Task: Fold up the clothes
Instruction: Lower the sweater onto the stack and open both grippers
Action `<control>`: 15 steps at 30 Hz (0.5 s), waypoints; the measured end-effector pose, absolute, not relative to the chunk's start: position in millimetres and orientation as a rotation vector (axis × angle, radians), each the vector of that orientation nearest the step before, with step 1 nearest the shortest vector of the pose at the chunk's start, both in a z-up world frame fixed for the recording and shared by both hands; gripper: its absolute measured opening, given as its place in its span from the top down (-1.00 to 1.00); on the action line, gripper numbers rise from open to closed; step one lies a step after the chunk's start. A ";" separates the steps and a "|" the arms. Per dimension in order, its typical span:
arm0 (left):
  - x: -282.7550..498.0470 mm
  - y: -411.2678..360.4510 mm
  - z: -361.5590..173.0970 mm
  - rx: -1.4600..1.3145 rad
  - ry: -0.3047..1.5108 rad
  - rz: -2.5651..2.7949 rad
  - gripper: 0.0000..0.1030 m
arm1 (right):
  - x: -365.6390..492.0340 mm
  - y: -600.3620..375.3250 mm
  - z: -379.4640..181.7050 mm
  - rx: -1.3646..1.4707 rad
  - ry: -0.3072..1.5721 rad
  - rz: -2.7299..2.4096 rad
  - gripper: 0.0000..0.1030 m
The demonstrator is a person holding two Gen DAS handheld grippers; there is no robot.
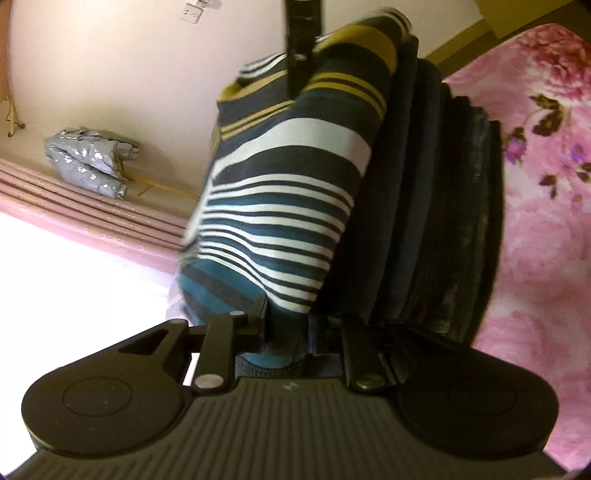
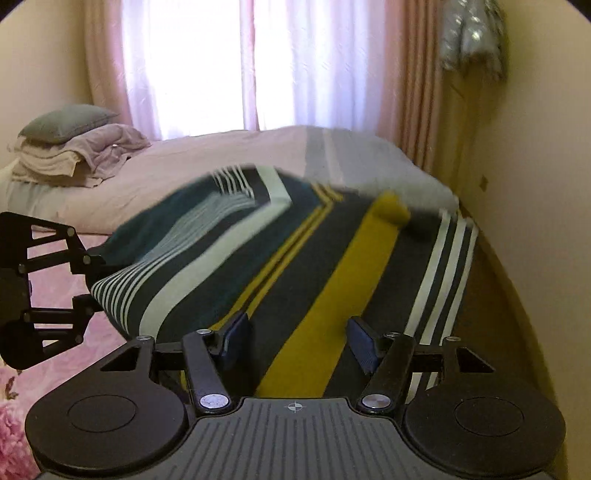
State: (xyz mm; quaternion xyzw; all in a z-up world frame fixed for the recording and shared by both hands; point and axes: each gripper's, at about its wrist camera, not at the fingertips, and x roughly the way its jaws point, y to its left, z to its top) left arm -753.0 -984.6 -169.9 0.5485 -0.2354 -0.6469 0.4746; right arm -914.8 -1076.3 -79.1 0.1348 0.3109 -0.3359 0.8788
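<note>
A striped garment, in teal, white, dark grey and mustard bands, is bunched in a fold. In the left wrist view my left gripper is shut on its near edge. Beside the garment stands a stack of dark folded clothes. One finger of the other gripper comes in from the top onto the far end of the cloth. In the right wrist view the striped garment spreads under my right gripper, whose jaws stand open with the cloth lying between them, not pinched. The left gripper holds the cloth's left edge.
A pink floral blanket covers the surface under the clothes. Beyond it lies a bed with a lilac sheet and a pile of folded bedding with a pillow. Curtains cover a bright window. A silver jacket hangs at the right wall.
</note>
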 end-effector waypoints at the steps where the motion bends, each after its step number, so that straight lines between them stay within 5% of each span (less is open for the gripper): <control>1: -753.4 -983.9 -169.3 1.347 -0.578 -1.581 0.73 | -917.3 -1073.1 -80.8 0.290 0.644 -0.705 -0.22; 15: -748.5 -994.2 -122.1 1.331 -0.359 -1.601 0.45 | -918.9 -1080.1 -52.9 0.340 0.584 -0.718 -0.23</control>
